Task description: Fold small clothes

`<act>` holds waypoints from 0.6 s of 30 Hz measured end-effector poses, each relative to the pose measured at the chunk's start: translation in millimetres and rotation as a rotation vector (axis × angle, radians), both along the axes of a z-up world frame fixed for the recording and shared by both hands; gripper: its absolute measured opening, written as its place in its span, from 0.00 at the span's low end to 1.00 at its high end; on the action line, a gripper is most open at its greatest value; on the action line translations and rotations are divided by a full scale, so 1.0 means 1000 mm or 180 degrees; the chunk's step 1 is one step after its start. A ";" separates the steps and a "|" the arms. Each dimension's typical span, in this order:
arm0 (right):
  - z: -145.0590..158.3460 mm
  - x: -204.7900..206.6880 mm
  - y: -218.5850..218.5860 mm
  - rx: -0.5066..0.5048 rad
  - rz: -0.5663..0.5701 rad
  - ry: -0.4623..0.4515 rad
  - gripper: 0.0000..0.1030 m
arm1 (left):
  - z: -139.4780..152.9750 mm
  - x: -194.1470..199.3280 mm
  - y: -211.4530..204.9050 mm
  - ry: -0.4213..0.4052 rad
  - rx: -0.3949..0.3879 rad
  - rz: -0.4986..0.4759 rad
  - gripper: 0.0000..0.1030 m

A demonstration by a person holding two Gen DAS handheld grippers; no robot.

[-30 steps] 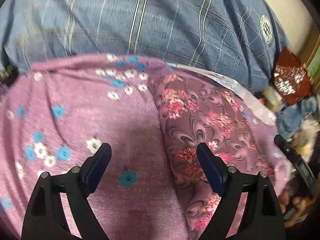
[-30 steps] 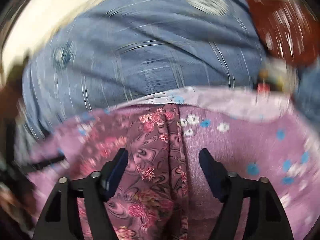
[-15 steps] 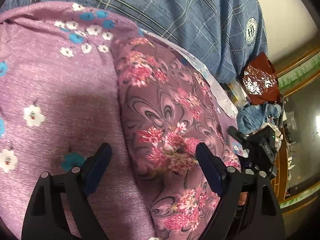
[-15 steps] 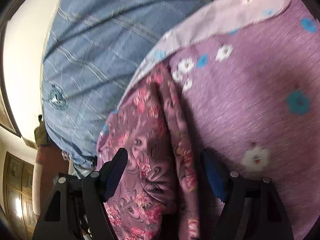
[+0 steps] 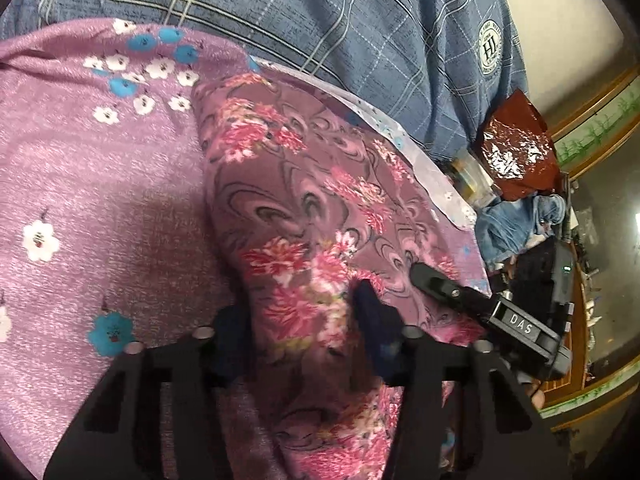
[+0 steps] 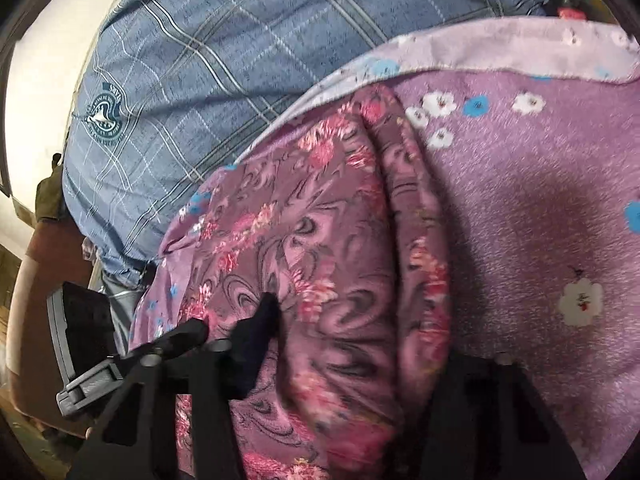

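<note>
A maroon garment with pink flowers and swirls (image 5: 304,208) lies folded on a purple sheet with white and blue flowers (image 5: 100,184). My left gripper (image 5: 304,332) straddles its near fold. Its jaws are closing, and the cloth bunches between the dark pads (image 5: 374,320). In the right wrist view the same garment (image 6: 320,240) bulges between the jaws of my right gripper (image 6: 360,344), which are also closing. One fingertip (image 6: 264,320) digs into the cloth and the other is hidden behind the fold. The two grippers sit side by side: the right gripper (image 5: 472,304) shows in the left wrist view.
A person in a blue plaid shirt (image 5: 340,28) stands just behind the sheet (image 6: 540,200). At the right are a shiny red-brown bag (image 5: 516,148), a blue cloth (image 5: 516,228) and small clutter. Wooden furniture (image 6: 12,272) is at the far left.
Both grippers came down onto the floral garment. Their jaws went from wide apart to narrow, with the cloth now bunched between them.
</note>
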State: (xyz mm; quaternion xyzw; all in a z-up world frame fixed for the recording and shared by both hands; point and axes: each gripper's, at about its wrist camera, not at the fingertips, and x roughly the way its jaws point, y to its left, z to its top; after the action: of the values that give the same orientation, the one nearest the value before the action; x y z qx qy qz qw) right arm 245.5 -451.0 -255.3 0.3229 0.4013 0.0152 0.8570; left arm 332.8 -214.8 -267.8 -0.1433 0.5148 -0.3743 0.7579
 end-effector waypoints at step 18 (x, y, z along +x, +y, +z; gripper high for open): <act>0.089 -0.059 0.071 -0.0955 0.0109 -0.0987 0.30 | 0.085 -0.049 0.044 -0.0653 -0.0070 0.0092 0.26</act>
State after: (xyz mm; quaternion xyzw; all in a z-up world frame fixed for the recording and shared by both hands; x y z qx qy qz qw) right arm 186.0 -379.6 -166.5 0.1786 0.2679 0.0194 0.9465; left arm 283.6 -171.1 -182.7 -0.1199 0.4283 -0.3816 0.8103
